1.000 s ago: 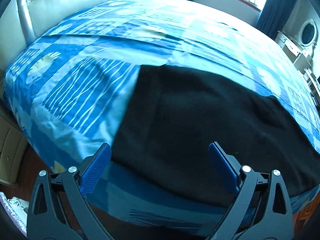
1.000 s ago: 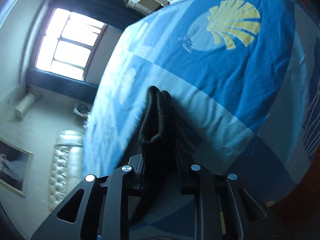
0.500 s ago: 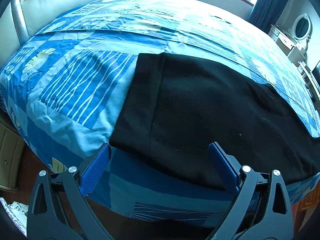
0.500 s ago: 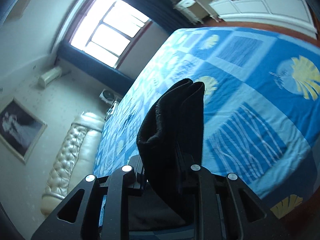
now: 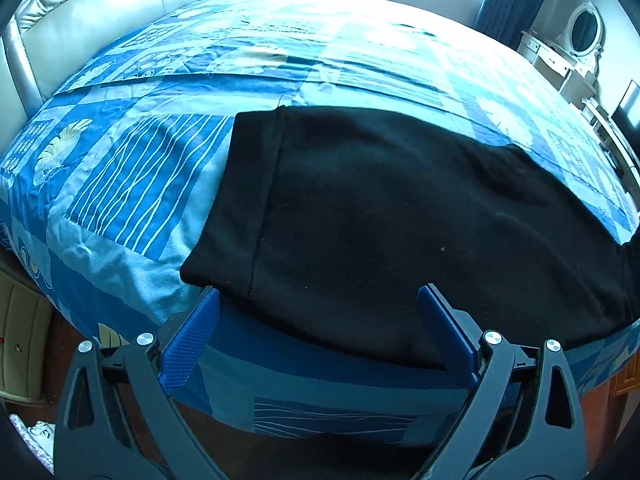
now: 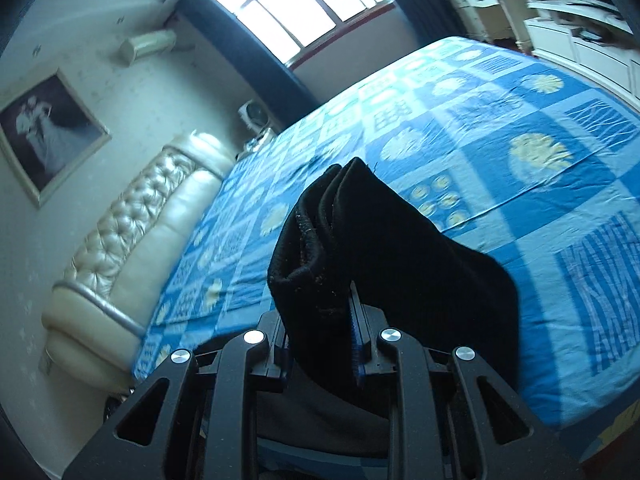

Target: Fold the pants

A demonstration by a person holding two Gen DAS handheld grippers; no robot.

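Black pants [image 5: 380,216] lie flat across the near part of a blue patterned bed [image 5: 280,60], one end with a seam band toward the left. My left gripper [image 5: 320,334] is open and empty, its blue pads just short of the pants' near edge over the bed's side. My right gripper [image 6: 322,332] is shut on a bunched end of the black pants [image 6: 360,240] and holds it lifted above the bed [image 6: 500,120]; the cloth hangs down to the right.
A cream padded headboard [image 5: 100,12] runs along the far left of the bed. White dressers [image 5: 568,64] stand at the right wall. A window [image 6: 296,4] and a framed picture [image 6: 44,128] are on the walls.
My right gripper has lifted and swung with the pants end, its view turning from the bed surface toward the headboard and window. My left gripper has pulled back slightly from the pants.
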